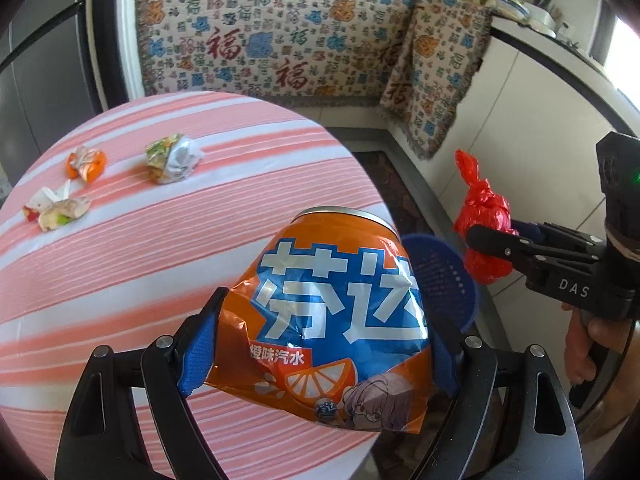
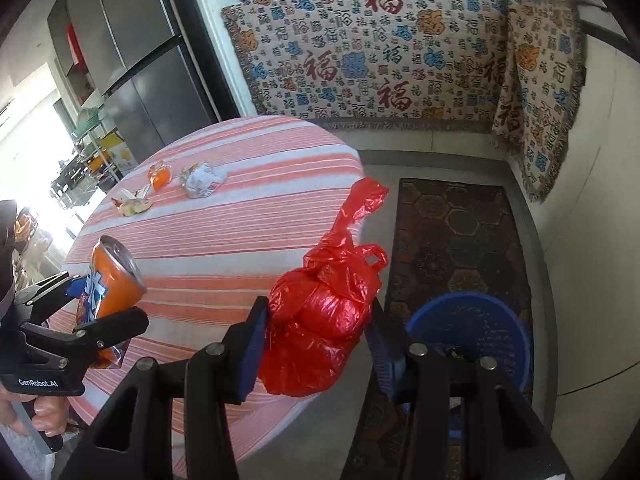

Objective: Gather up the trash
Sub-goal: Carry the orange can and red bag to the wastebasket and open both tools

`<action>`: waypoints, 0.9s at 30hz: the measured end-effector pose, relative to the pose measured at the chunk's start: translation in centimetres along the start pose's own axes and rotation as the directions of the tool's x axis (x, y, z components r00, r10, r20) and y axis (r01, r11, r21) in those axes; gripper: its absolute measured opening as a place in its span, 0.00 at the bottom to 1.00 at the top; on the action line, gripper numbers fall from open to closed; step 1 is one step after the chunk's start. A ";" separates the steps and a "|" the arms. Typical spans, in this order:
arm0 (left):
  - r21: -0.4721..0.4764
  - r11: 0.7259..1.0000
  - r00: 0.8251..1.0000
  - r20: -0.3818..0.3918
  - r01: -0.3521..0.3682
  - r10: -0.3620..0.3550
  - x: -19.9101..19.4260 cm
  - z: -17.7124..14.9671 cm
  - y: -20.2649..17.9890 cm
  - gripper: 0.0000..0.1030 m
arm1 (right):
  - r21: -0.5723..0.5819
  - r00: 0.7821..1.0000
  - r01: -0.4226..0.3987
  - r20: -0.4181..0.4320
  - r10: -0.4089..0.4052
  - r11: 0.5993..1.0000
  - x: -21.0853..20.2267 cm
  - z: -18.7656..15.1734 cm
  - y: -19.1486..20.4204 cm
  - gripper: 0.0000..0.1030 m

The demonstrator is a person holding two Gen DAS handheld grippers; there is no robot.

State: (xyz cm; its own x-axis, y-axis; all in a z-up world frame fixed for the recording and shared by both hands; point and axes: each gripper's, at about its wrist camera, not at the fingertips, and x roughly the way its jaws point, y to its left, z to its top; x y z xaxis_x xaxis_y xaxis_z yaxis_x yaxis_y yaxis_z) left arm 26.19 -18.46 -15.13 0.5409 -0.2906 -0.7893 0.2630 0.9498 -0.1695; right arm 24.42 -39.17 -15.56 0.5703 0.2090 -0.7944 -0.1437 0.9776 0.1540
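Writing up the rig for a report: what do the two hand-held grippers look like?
Both are black plastic with silver rivets and blue finger pads. The right hand-held gripper is marked "DAS" and shows a green light; the left hand-held gripper reads "GenRobot.AI". Bare hands hold their handles.

Two wrist fisheyes, side by side above the table edge

Left wrist view looks forward and down, very close on its crushed can [image 1: 332,312]; right wrist view sits to its right, facing likewise; both share the striped table [image 1: 140,264], blue basket [image 2: 472,320], patterned cloth [image 2: 380,48]; each sees the other's gripper.
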 end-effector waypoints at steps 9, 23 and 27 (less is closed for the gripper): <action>0.062 0.993 0.995 -0.020 0.096 -0.095 3.1 2.6 -7.1 0.84 | 0.094 0.995 0.102 0.000 -0.103 0.990 -2.4 -1.7 -7.4 0.46; 0.099 0.968 0.969 -0.115 0.232 -0.221 11.5 6.0 -14.7 0.84 | 0.149 0.974 0.225 -0.068 -0.217 0.963 -1.1 -3.9 -15.6 0.46; 0.063 0.965 0.958 -0.156 0.254 -0.242 14.0 6.2 -15.2 0.84 | 0.145 0.972 0.231 -0.069 -0.223 0.962 -0.5 -4.1 -17.0 0.46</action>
State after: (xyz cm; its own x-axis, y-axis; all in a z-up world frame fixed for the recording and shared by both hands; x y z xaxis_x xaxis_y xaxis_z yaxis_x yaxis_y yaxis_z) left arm 34.68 -37.69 -19.93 0.3294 -0.4902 -0.8070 0.4418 0.8354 -0.3271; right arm 23.22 -55.96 -20.16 0.5309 -0.0165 -0.8472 0.1103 0.9926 0.0498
